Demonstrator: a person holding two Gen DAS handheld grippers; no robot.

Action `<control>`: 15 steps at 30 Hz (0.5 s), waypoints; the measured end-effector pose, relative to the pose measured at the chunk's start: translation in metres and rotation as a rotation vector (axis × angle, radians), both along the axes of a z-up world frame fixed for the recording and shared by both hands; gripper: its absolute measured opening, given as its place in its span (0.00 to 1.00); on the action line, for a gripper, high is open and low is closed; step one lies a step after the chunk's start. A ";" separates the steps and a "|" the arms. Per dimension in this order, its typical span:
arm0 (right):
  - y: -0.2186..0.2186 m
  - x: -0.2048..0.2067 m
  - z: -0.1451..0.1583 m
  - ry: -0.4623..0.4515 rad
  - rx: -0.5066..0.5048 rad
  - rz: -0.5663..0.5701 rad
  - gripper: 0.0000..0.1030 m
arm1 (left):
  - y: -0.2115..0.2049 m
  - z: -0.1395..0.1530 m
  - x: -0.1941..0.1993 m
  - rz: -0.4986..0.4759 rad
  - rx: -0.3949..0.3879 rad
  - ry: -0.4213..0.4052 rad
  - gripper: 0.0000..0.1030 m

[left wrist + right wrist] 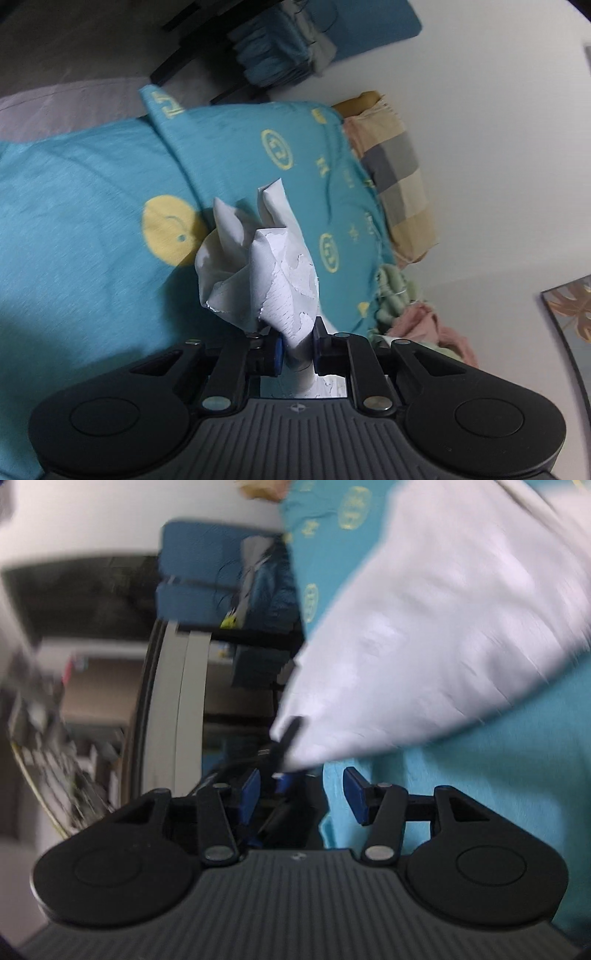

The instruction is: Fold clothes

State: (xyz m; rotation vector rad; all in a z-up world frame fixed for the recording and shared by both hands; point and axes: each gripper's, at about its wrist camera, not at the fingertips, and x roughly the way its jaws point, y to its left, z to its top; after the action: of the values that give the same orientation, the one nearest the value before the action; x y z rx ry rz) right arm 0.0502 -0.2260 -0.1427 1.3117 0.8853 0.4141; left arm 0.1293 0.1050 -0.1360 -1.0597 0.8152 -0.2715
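My left gripper is shut on a bunched white garment, which sticks up crumpled above the jaws over the teal bedspread. In the right wrist view the same white garment hangs as a wide blurred sheet over the teal bedspread. My right gripper is open and empty, its blue pads set wide apart just below the garment's lower corner. The other gripper's black fingers seem to hold that corner.
A teal pillow with yellow emblems lies on the bed, with a checked cloth and green and pink clothes beside it by the white wall. A blue chair and a shelf stand beyond the bed's edge.
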 end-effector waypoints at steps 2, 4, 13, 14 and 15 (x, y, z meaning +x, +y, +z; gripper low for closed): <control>-0.005 0.000 -0.013 0.056 0.048 -0.053 0.62 | -0.002 0.001 0.000 -0.001 -0.007 -0.001 0.15; -0.012 -0.001 -0.023 0.088 0.100 -0.103 0.62 | -0.002 0.000 0.000 0.000 -0.011 0.005 0.15; -0.017 -0.004 -0.040 0.155 0.168 -0.198 0.82 | 0.005 -0.007 -0.001 0.007 -0.053 0.005 0.15; -0.016 -0.005 -0.043 0.173 0.171 -0.204 0.82 | 0.005 -0.008 -0.001 0.010 -0.061 0.002 0.15; -0.018 -0.006 -0.045 0.179 0.170 -0.216 0.82 | 0.005 -0.009 -0.001 0.012 -0.070 0.000 0.15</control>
State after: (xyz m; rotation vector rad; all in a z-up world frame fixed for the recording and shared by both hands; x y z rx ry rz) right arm 0.0440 -0.2444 -0.1873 1.6028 0.8594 0.2081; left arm 0.1287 0.1104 -0.1446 -1.1293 0.8041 -0.2915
